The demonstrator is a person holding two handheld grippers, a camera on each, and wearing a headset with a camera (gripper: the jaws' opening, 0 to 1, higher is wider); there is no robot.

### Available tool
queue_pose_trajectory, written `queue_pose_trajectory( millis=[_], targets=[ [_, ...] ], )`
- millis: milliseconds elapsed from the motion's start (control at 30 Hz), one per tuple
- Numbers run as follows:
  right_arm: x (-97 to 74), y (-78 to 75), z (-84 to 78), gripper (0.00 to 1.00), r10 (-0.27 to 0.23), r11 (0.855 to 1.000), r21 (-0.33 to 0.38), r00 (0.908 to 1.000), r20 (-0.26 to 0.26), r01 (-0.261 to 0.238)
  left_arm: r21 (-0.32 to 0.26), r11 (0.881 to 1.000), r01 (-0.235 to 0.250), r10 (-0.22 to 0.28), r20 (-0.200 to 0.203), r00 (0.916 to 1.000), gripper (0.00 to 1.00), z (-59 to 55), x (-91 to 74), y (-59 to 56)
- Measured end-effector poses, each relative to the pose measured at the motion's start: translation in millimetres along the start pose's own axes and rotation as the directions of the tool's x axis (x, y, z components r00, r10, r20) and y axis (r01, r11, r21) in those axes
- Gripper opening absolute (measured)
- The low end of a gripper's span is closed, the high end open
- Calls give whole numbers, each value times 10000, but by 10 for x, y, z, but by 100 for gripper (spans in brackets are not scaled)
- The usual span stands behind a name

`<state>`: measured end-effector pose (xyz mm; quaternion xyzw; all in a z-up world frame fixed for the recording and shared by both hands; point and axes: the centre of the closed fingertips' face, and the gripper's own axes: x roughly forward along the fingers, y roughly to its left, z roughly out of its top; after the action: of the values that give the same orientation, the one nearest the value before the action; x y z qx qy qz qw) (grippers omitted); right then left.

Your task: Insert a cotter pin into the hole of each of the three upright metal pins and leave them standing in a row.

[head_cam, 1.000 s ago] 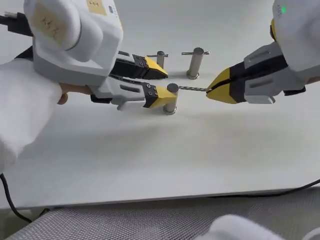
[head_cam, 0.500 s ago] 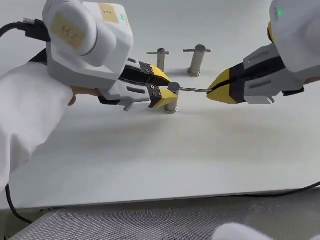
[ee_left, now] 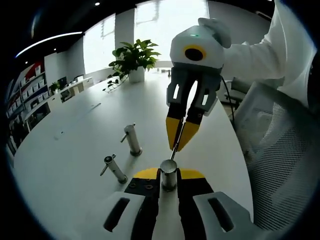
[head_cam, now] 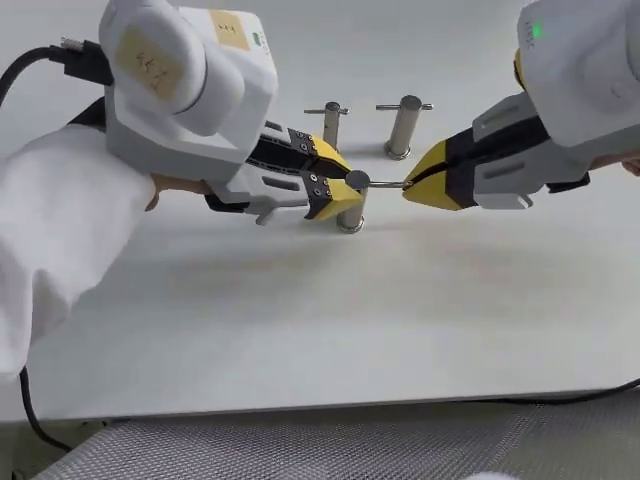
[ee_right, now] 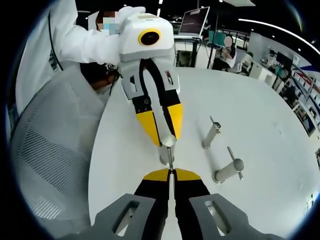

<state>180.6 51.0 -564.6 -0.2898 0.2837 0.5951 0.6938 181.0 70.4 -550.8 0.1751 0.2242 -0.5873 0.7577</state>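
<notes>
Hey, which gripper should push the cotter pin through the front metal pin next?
Right. The right gripper is shut on the cotter pin, tip at the front metal pin; the left gripper clamps that pin.

Pins (head_cam: 404, 127) dull metal; table (head_cam: 300, 320) matt, smooth.

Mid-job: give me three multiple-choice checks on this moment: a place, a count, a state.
1. The metal pin in the left gripper stands: A) nearer the person than the other two B) behind them C) between them
2. Pins standing finished, with no gripper on them: A) none B) two C) three
3. The right gripper is: A) open B) shut on a cotter pin C) shut empty
Answers: A, it is lowest in the head view; B, both rear pins show a crosspiece through the top; B, the thin pin juts from its closed tips.
</notes>
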Motion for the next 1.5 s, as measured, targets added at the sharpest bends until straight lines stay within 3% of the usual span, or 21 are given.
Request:
queue_pose_trajectory(
  millis=[333, 667, 833, 867, 967, 1000, 1133, 1233, 1367, 1433, 1500],
  targets=[
    [143, -15, 142, 0, 345, 9975, -624, 9993, 159, -334, -8, 10000, -3, 3, 3, 10000, 11, -28, -12, 19],
    [169, -9, 157, 0, 464, 9934, -1052, 9989, -31, -465, 21, 10000, -9, 9, -10, 10000, 11, -20, -11, -2],
    [176, -26, 164, 0, 395, 9948, -939, 9992, 6, -392, 120, 9999, -11, 11, 3, 10000, 12, -27, -9, 8],
    [175, -14, 168, 0, 426, 9959, -802, 9991, 57, -420, 106, 9999, -11, 11, 29, 10000, 14, -27, -11, 5],
    [168, -29, 164, 19, 253, 9971, -718, 9996, 92, -246, -80, 9998, -168, 168, 60, 9998, 24, -49, -28, 23],
    [164, -24, 156, 21, 256, 9973, -692, 9996, 83, -250, -237, 9993, -283, 286, 114, 9995, 27, -69, -45, 44],
    [152, 14, 195, 20, 322, 9995, -24, 9980, 550, -321, -403, 9986, -355, 372, 424, 9984, 49, -110, -114, 37],
    [157, 29, 238, 22, 294, 9985, 435, 9950, 953, -337, -839, 9947, -587, 648, 712, 9954, 63, -134, -185, 54],
    [186, 81, 309, 23, 361, 9961, 739, 9877, 1522, -478, -1254, 9909, -490, 592, 794, 9951, 80, -207, -248, 21],
    [206, 88, 295, 24, 398, 9951, 836, 9874, 1533, -531, -1498, 9877, -456, 580, 798, 9951, 97, -251, -269, 4],
    [230, 87, 284, 24, 404, 9949, 856, 9873, 1536, -540, -1521, 9877, -351, 454, 648, 9969, 98, -302, -301, -38]
  ],
)
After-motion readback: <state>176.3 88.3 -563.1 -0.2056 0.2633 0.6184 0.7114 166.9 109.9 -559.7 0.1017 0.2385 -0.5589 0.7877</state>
